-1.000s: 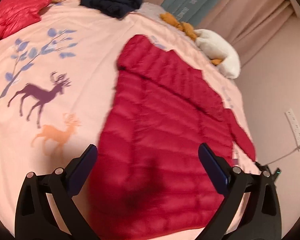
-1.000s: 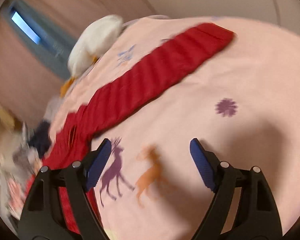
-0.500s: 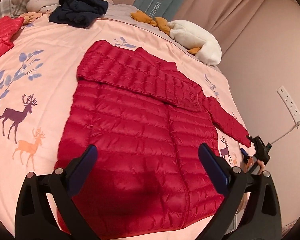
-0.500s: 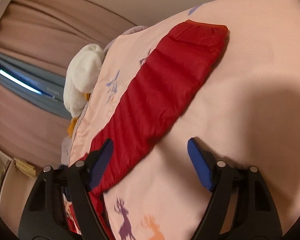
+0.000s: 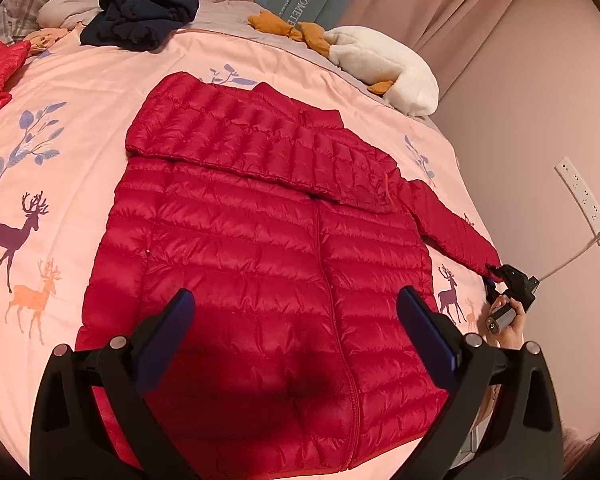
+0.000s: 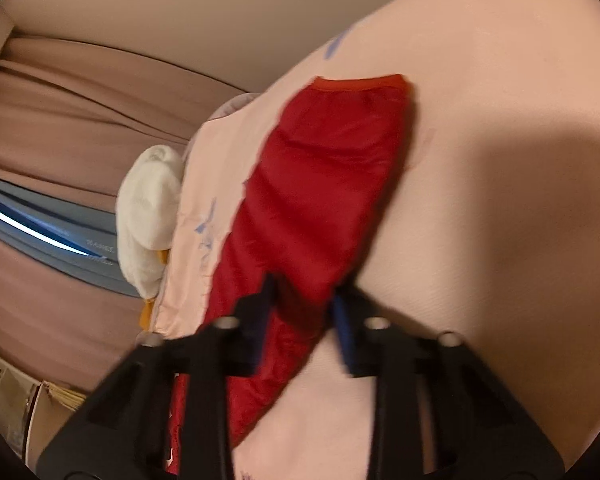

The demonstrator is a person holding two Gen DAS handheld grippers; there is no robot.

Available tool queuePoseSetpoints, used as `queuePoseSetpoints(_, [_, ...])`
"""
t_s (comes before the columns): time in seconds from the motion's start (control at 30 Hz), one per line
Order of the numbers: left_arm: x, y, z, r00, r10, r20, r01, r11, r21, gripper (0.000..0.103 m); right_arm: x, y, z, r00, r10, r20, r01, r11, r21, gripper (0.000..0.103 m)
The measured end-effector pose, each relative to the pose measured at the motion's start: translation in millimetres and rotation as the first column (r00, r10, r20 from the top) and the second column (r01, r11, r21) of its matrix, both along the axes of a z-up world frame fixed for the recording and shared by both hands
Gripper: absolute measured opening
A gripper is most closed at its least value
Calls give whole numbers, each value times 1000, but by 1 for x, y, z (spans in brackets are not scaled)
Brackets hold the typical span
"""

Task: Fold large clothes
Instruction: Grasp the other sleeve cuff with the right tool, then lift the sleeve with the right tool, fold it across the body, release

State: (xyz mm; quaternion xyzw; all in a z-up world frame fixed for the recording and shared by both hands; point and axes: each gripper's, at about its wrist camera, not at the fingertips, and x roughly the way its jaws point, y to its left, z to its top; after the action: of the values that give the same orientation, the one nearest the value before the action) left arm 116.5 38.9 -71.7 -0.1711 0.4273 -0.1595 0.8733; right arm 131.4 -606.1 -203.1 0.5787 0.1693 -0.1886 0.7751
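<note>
We've got the red puffer jacket (image 5: 268,264) flat on the bed (image 5: 80,92), right tongs (image 6: 304,312) just closed, pinching its outstretched sleeve (image 6: 324,184) to fold inward, left tongs (image 5: 296,316) hovering wide open, empty.

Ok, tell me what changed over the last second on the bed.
The right gripper closed in on the outstretched sleeve of the red jacket and its jaws have just clamped shut on it. The left gripper pulled back, bringing the whole jacket into its view. It stays open and empty; the other sleeve stays folded across the chest.
</note>
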Motion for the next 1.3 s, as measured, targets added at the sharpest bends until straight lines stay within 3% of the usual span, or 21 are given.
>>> queuePoseSetpoints(0.23, [-2, -1, -4, 1000, 0, -14, 0, 1000, -12, 101, 4, 6, 13, 999, 21, -29, -23, 998, -57, 5])
queuePoseSetpoints(0.3, [-3, -1, -7, 1000, 3, -23, -4, 1000, -9, 101, 1, 16, 30, 999, 45, 1, -45, 990, -134, 5])
queuePoseSetpoints(0.4, [-2, 1, -11, 999, 6, -38, -7, 1000, -19, 101, 7, 45, 70, 992, 128, 7, -119, 944, -309, 5])
queuePoseSetpoints(0.53, [0, 1, -18, 998, -1, -65, -4, 998, -66, 101, 20, 106, 127, 959, 283, 2, -239, 814, -529, 5])
queuePoseSetpoints(0.63, [0, 2, -20, 997, -12, -77, 3, 994, -111, 101, 34, 166, 160, 914, 403, -43, -326, 669, -667, 5])
queuePoseSetpoints(0.67, [-1, 2, -20, 997, -17, -77, 7, 992, -128, 101, 40, 195, 169, 890, 451, -75, -363, 599, -714, 5])
queuePoseSetpoints(0.73, [-1, 3, -19, 997, -21, -75, 9, 989, -145, 101, 47, 236, 175, 852, 509, -127, -411, 499, -763, 5])
queuePoseSetpoints(0.8, [-2, 4, -18, 997, -25, -73, 12, 986, -166, 101, 54, 282, 172, 798, 574, -184, -468, 398, -789, 6])
queuePoseSetpoints(0.87, [0, 5, -18, 997, -31, -70, 17, 981, -193, 101, 63, 323, 161, 742, 624, -246, -528, 318, -788, 7])
queuePoseSetpoints(0.97, [7, 8, -19, 997, -27, -69, 11, 975, -224, 101, 70, 368, 139, 683, 648, -336, -582, 206, -787, 12])
queuePoseSetpoints(1.03, [14, 11, -21, 997, -29, -78, 8, 965, -262, 101, 72, 398, 115, 624, 662, -415, -637, 122, -761, 16])
queuePoseSetpoints(1.07, [19, 11, -23, 996, -38, -81, 13, 957, -291, 101, 62, 406, 108, 602, 668, -438, -653, 96, -751, 20])
queuePoseSetpoints(1.13, [28, 11, -27, 995, -44, -88, 13, 946, -322, 101, 62, 423, 87, 553, 661, -507, -703, 44, -710, 51])
queuePoseSetpoints(1.23, [43, 7, -36, 992, -71, -100, 27, 922, -386, 101, 43, 422, 76, 539, 659, -525, -719, 36, -694, 54])
queuePoseSetpoints(1.3, [54, 5, -43, 990, -91, -111, 33, 898, -438, 101, 34, 414, 82, 571, 642, -511, -703, 60, -709, 57])
